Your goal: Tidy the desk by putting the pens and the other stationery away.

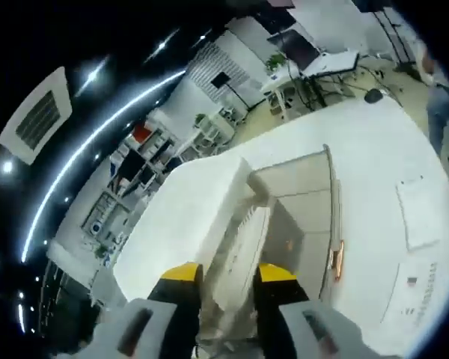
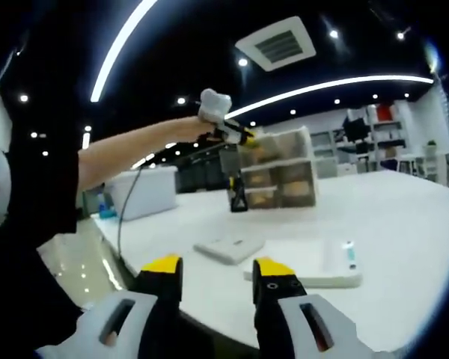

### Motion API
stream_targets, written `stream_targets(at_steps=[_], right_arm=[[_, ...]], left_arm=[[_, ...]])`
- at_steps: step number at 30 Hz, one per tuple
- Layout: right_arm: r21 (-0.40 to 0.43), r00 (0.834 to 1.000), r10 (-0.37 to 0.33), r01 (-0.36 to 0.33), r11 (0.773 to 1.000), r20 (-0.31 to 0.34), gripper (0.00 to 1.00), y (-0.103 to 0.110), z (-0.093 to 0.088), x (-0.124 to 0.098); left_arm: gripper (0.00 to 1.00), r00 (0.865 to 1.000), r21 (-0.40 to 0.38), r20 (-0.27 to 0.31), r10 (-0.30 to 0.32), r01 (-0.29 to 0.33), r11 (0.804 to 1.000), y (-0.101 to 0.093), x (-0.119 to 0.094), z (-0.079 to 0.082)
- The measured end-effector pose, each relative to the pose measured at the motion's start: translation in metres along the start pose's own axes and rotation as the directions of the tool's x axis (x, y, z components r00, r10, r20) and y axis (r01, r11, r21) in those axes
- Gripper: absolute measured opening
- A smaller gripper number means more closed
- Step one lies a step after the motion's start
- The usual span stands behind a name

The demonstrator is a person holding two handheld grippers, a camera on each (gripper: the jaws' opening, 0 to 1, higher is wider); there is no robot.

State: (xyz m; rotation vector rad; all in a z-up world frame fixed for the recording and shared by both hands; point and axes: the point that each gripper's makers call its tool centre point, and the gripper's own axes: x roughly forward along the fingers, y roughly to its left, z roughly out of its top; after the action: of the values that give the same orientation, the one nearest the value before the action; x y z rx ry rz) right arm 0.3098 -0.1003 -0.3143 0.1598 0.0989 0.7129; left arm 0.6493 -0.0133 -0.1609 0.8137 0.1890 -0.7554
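Observation:
A translucent drawer organizer (image 2: 278, 170) stands on the white table (image 2: 404, 224). A person's arm reaches to its top left corner, where my left gripper (image 2: 223, 118) sits. In the left gripper view the left gripper (image 1: 229, 274) looks down on the organizer (image 1: 295, 198), its jaws closed narrowly on a translucent ribbed part of it. A copper-coloured pen (image 1: 337, 258) lies along the organizer's right side. My right gripper (image 2: 218, 266) hangs open over the table's near edge with nothing between its jaws. Before it lie a white notebook (image 2: 228, 248) and a flat white case (image 2: 314, 271).
A small black object (image 2: 237, 196) stands in front of the organizer. A white box (image 2: 146, 193) sits at the table's left end. A sheet or notebook (image 1: 419, 213) and a dark mouse (image 1: 373, 95) rest on the table. Shelves and desks fill the room behind.

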Motion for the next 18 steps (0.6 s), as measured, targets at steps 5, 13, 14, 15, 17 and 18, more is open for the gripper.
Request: stream_targets(at_steps=[5,13,14,15,17,18], right_arm=[[0.001,1.000,0.004,-0.004,1.000,0.001,0.35,0.002,0.000,0.001],[0.010,1.000,0.016,-0.016,1.000,-0.006,0.35,0.007,-0.003,0.005],[0.011,1.000,0.018,-0.018,1.000,-0.008,0.35,0.008,-0.004,0.006],[0.012,1.000,0.019,-0.019,1.000,-0.010,0.35,0.008,-0.005,0.007],[0.014,1.000,0.022,-0.022,1.000,-0.013,0.35,0.009,-0.006,0.009],[0.017,1.000,0.025,-0.025,1.000,-0.017,0.35,0.010,-0.008,0.010]], left_arm=[[0.45,0.996,-0.164,0.092,-0.012,0.027,0.986,0.004,-0.006,0.006],[0.51,0.957,-0.366,0.291,0.013,0.099,0.926,-0.024,-0.033,0.030],[0.52,0.952,-0.372,0.306,0.013,0.107,0.922,-0.024,-0.035,0.030],[0.53,0.947,-0.383,0.320,0.014,0.116,0.916,-0.024,-0.037,0.031],[0.61,0.942,-0.391,0.334,0.024,0.115,0.913,-0.030,-0.043,0.031],[0.64,0.938,-0.388,0.346,0.024,0.120,0.914,-0.039,-0.049,0.033]])
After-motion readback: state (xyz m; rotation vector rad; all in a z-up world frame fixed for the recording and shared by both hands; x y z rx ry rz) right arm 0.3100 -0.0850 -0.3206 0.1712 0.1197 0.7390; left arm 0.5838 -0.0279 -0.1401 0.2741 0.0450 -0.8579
